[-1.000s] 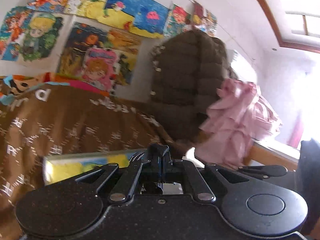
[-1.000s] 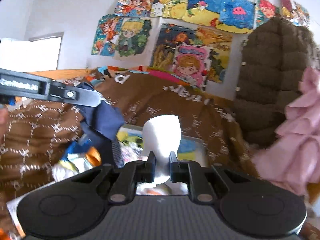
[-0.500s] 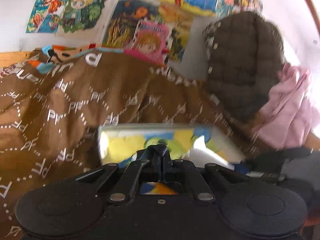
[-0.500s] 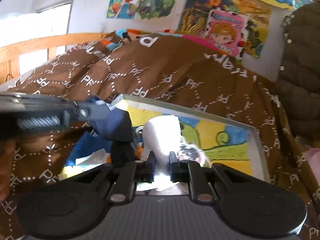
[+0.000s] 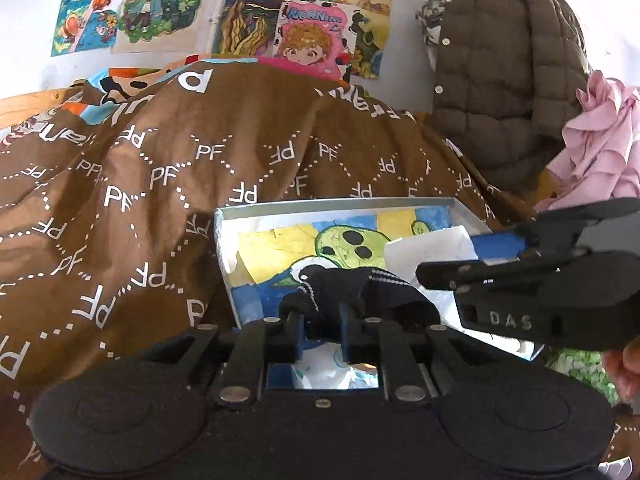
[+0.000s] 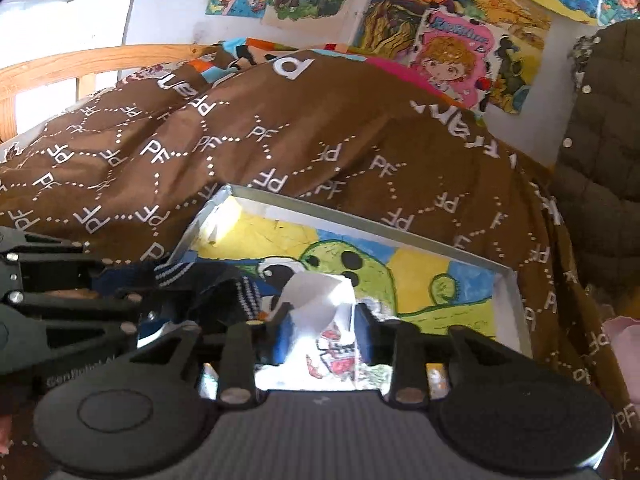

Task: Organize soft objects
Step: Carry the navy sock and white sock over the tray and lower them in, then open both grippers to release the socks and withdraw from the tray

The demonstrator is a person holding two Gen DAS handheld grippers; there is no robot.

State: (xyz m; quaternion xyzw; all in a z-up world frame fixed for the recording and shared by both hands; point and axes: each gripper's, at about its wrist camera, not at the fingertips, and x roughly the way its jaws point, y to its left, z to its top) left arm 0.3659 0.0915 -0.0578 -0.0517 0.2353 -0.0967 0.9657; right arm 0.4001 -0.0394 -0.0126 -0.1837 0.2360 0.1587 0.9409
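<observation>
My left hand-held gripper is opening up, with a dark navy sock bunched between its pads, white stripes on the cuff. My right hand-held gripper is opening too, a white sock standing up loose between its blue pads. Both hang over a shallow box with a colourful cartoon drawing on its bottom. The box sits on a brown blanket on the bed. Posters on the wall behind.

Matt brown cloth quilt; knit dark sock.
</observation>
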